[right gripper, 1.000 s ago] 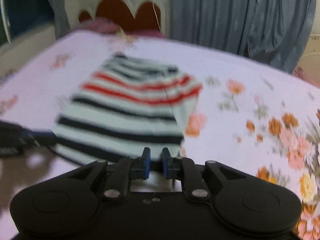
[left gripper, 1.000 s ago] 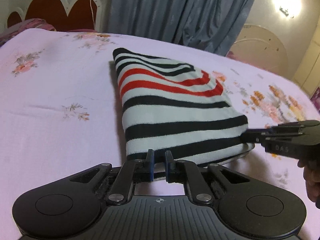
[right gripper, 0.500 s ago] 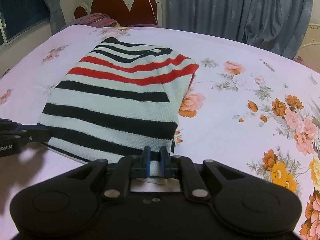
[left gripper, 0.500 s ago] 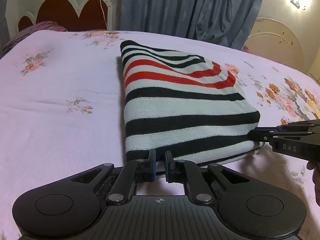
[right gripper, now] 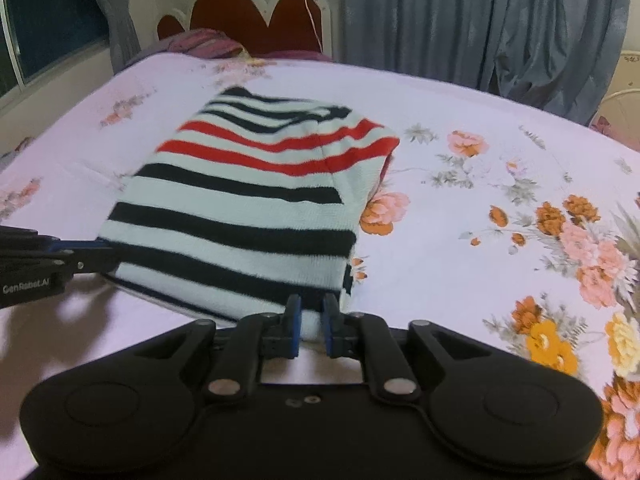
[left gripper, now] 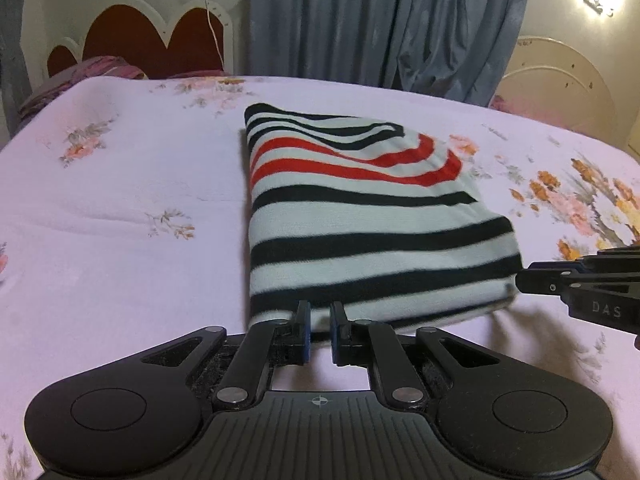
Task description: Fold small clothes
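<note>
A folded knit garment (left gripper: pixel 360 216) with white, black and red stripes lies on the bed; it also shows in the right wrist view (right gripper: pixel 256 200). My left gripper (left gripper: pixel 320 320) sits at the garment's near left corner, jaws a narrow gap apart, and the near edge reaches between the fingertips. My right gripper (right gripper: pixel 308 312) sits at the near right corner, jaws likewise narrowly apart over the edge. Each gripper's tip shows in the other's view, the right (left gripper: pixel 536 280) and the left (right gripper: pixel 92 256), touching the garment's side corners.
The bed (left gripper: pixel 120 200) has a pale pink floral sheet. A red and white headboard (left gripper: pixel 152 40) and a pillow (right gripper: pixel 204 42) are at the far end. Grey-blue curtains (left gripper: pixel 380 24) hang behind. A window (right gripper: pixel 48 32) is at the left.
Both grippers' jaws have opened slightly from pinched. The near edge of the garment has dropped lower onto the bed and the cameras have tilted up a little.
</note>
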